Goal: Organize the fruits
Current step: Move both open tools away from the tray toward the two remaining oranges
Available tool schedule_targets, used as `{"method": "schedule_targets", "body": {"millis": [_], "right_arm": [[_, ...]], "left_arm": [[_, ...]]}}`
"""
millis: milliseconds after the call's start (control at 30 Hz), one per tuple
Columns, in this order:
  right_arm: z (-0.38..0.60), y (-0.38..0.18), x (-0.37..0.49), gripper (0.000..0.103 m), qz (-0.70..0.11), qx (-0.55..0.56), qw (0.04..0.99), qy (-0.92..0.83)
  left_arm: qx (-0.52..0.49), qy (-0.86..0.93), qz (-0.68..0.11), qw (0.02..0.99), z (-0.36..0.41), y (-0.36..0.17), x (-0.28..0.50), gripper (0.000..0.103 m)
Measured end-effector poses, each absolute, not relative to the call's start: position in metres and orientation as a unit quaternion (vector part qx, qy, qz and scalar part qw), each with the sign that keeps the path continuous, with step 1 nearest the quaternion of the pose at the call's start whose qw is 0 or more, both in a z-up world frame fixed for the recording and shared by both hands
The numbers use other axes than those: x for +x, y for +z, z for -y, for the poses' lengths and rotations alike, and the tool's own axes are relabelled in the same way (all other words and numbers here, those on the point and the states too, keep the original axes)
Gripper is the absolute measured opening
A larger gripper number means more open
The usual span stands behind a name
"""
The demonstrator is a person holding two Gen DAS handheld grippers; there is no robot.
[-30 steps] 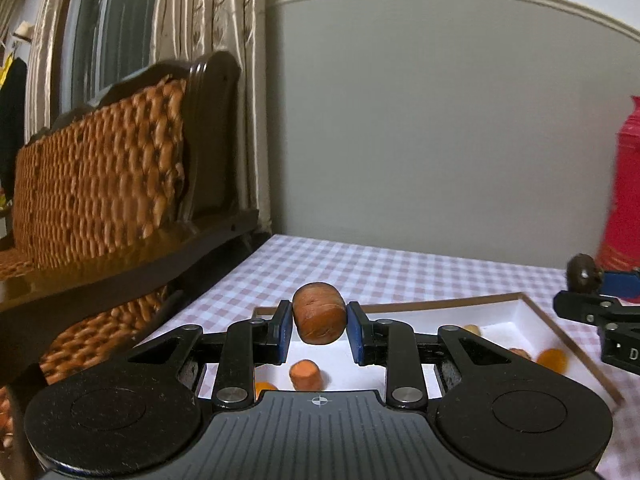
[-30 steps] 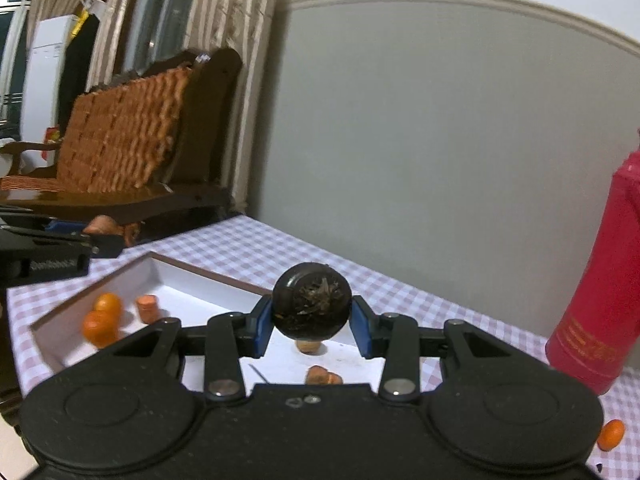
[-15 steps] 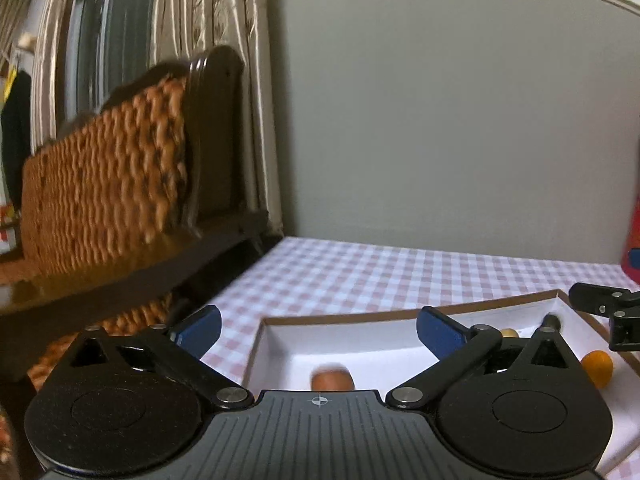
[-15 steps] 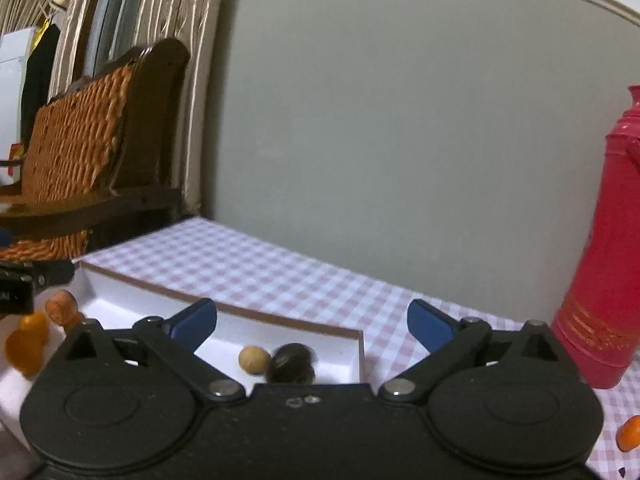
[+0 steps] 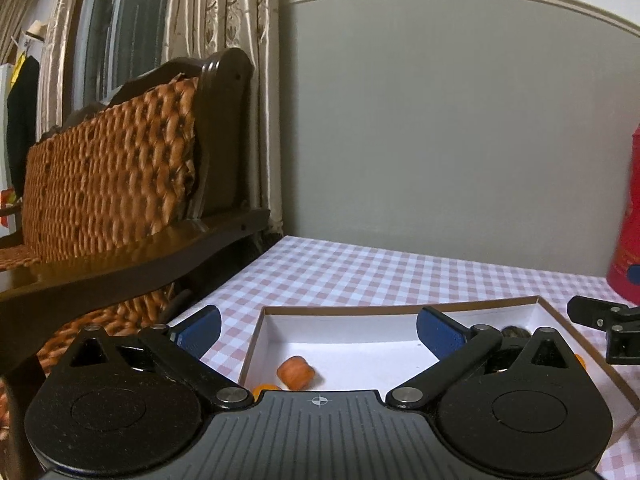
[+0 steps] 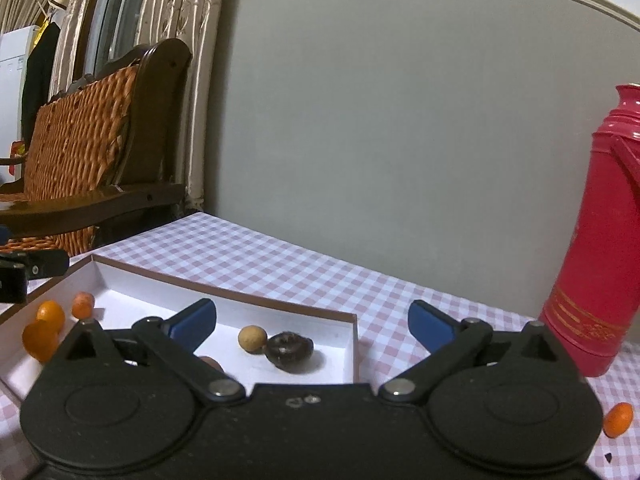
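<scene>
Hovering over the white box [image 6: 352, 344], both grippers, left [image 5: 318, 330] and right [image 6: 312, 322], gape wide and empty; the right's jaws are opening over a dark fruit [image 6: 289, 351].

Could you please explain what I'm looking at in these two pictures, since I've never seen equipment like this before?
Each picture comes from a camera mounted on a hand-held grasping tool; a person carries one in each hand. The black shape with two blue-tipped fingers at the bottom is the tool itself. One view looks along the left tool, the other along the right tool. Both stand open and hold nothing. On the checked tablecloth lies a shallow white box with fruit in it: a dark round fruit, a small tan one and orange ones. The left view shows an orange-brown fruit in that box. One orange fruit lies outside it, near a red flask.
</scene>
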State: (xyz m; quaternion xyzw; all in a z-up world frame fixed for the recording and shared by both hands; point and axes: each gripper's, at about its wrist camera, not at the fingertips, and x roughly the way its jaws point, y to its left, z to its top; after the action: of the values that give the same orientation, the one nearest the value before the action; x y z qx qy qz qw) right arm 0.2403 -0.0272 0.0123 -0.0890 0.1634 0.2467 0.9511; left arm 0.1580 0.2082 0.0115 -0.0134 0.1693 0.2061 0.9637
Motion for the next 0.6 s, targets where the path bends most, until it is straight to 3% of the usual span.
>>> {"method": "schedule_targets", "body": {"millis": [600], "right_arm": [[0.063, 0.023, 0.168, 0.097, -0.150, -0.129, 0.953, 0.228]], "left_arm": [[0.013, 0.175, -0.161, 0.971, -0.150, 0.009, 0.082, 0.103]]}}
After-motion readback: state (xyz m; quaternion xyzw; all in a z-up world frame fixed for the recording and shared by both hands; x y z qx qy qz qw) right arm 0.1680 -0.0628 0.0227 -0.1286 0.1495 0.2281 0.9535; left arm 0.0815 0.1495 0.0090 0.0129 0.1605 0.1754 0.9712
